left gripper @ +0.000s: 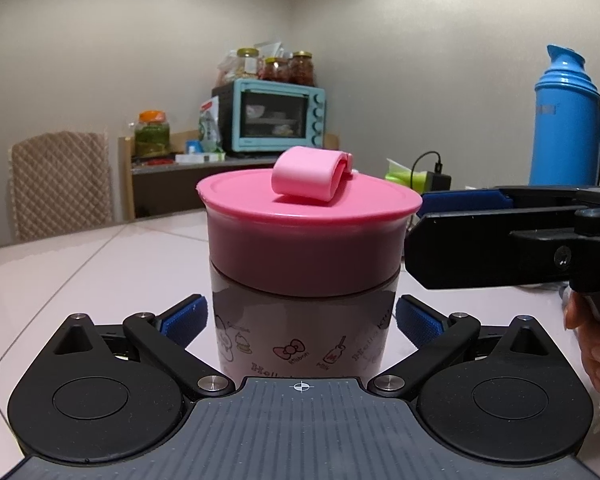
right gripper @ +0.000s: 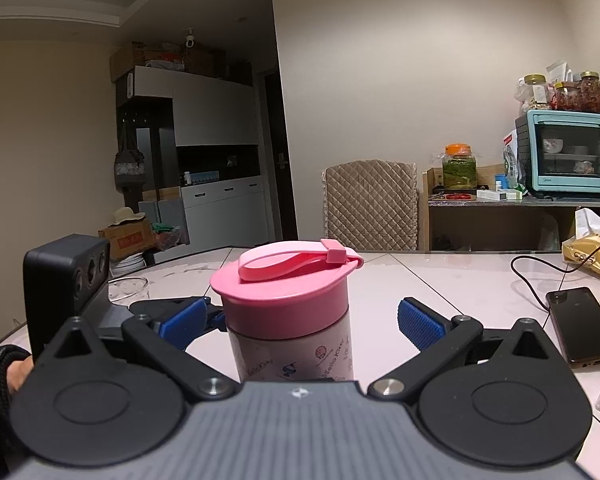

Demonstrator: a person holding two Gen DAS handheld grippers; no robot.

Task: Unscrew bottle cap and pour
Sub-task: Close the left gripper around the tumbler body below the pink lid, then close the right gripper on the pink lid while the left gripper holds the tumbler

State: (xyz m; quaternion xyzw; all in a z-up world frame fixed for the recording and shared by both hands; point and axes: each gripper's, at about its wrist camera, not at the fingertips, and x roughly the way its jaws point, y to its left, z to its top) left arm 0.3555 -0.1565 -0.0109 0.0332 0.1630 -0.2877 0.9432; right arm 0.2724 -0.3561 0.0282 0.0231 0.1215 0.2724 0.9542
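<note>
Both my grippers spread wide around one bottle (left gripper: 300, 320) on the table (left gripper: 100, 264).
Left gripper (left gripper: 298, 320) and right gripper (right gripper: 304, 320) touch nothing; bottle upright at twelve o'clock: pale cartoon-printed body, pink cap (left gripper: 308, 208) on, strap looped.

The bottle (left gripper: 300, 320) reads "Hello", "Ribbon", "Milk".
</note>
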